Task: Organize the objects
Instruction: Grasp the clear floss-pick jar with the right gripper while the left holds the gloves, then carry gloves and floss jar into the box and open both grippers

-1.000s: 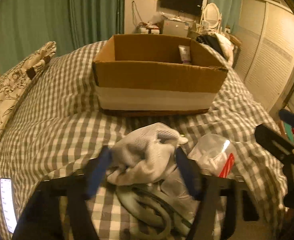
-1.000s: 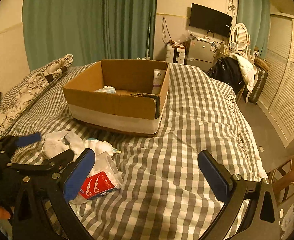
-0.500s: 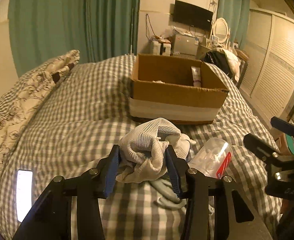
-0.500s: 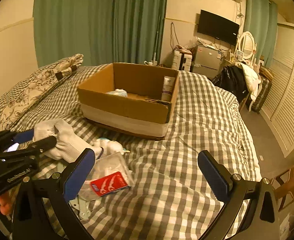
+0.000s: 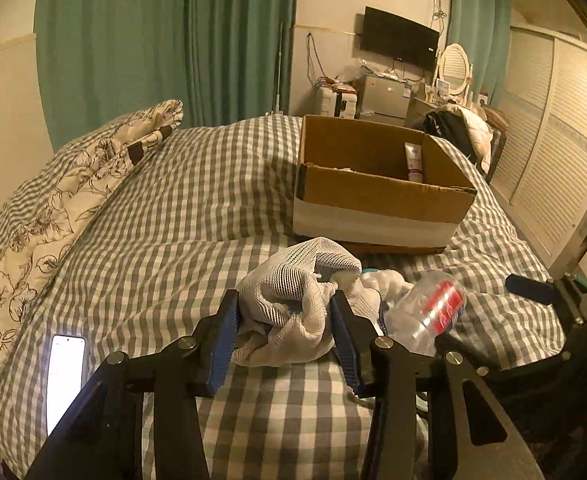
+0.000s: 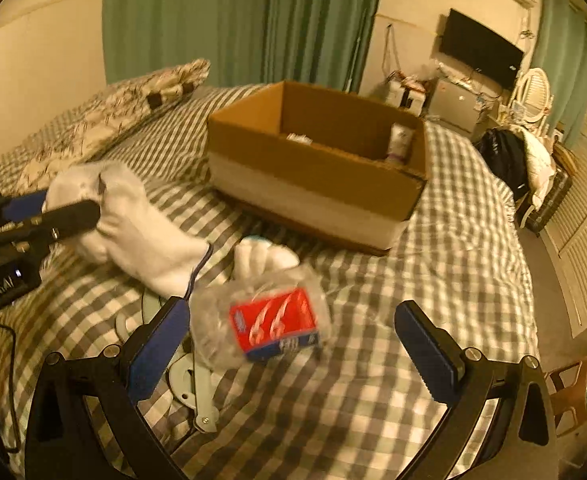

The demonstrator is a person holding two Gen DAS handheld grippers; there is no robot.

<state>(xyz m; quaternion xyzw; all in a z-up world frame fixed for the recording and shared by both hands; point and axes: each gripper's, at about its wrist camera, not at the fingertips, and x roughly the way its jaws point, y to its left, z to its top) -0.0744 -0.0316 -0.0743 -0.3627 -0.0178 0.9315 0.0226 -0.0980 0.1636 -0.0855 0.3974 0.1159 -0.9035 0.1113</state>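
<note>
My left gripper [image 5: 285,332] is shut on a white mesh cloth bag [image 5: 293,296] and holds it above the checked bed; it also shows in the right wrist view [image 6: 129,216]. My right gripper [image 6: 293,344] is open, with a clear plastic packet with a red label [image 6: 265,320] lying between its fingers on the bed. The packet also shows in the left wrist view [image 5: 433,312]. An open cardboard box [image 5: 377,188] stands further back on the bed, with a white tube [image 5: 413,160] upright inside.
A lit phone [image 5: 65,376] lies on the bed at left. A floral pillow [image 5: 73,196] lies along the left edge. A small white bundle [image 6: 265,256] and a grey plastic hanger part [image 6: 189,384] lie beside the packet. Wardrobe doors [image 5: 553,140] stand at right.
My left gripper has closed on the mesh bag and lifted it off the bed. My right gripper has moved left and down over the red-labelled packet.
</note>
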